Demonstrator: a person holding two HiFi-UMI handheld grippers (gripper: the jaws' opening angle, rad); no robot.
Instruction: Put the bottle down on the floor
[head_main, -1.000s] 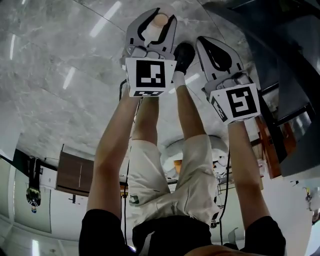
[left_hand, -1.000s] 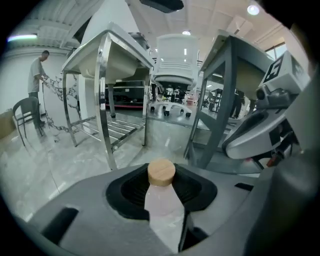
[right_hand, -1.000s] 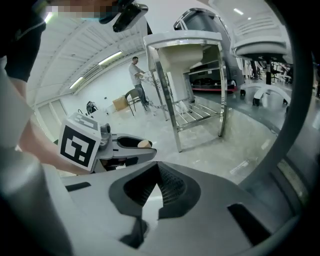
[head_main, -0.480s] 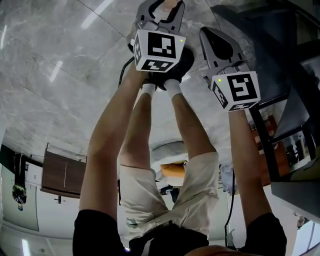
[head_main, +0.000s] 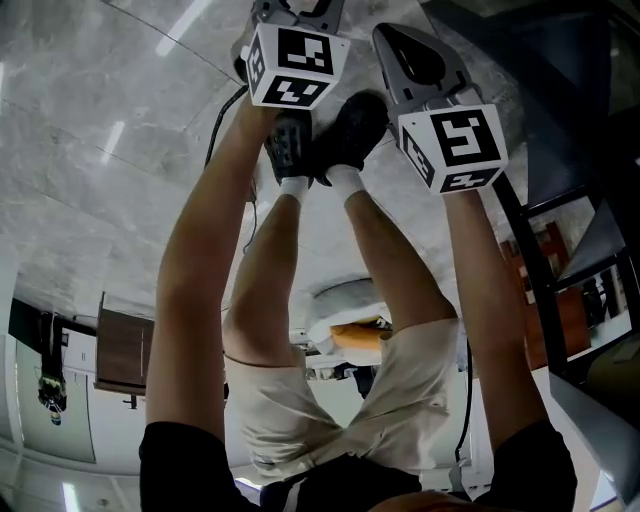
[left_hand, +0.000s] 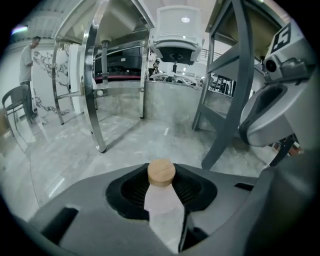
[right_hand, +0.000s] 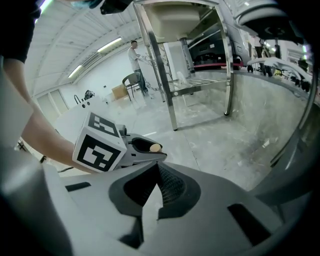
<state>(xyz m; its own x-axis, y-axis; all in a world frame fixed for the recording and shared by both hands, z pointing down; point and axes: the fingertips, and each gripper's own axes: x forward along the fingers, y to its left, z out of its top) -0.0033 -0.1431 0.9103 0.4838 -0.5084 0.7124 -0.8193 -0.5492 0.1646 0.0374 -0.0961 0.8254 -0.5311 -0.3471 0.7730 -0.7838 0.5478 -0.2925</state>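
- The bottle (left_hand: 163, 212) is a pale, milky pink one with a round, tan, wood-coloured cap (left_hand: 161, 172). In the left gripper view the cap is uppermost and the body runs down towards the camera, so we cannot see its base.
- It sits in the left gripper (left_hand: 161, 191), whose ribbed black pads are closed on its neck and shoulder from both sides. We cannot tell whether its bottom meets the floor (left_hand: 125, 145).
- From the right gripper view we see the same tan cap peeking out of the left jaws, just beside that gripper's marker cube (right_hand: 100, 147).
- The right gripper (right_hand: 156, 167) holds nothing. Its jaws are pressed together at the tips.
- Around the grippers lies grey marbled flooring, with shiny metal table legs (left_hand: 92, 90) standing well beyond.
- A second ago the head view showed the cap between the left jaws. Now those jaws run off the top edge and only the left cube (head_main: 290, 65) shows.
- Both grippers sit higher in the head view than before, and the black shoes (head_main: 345, 130) now lie between the two cubes.
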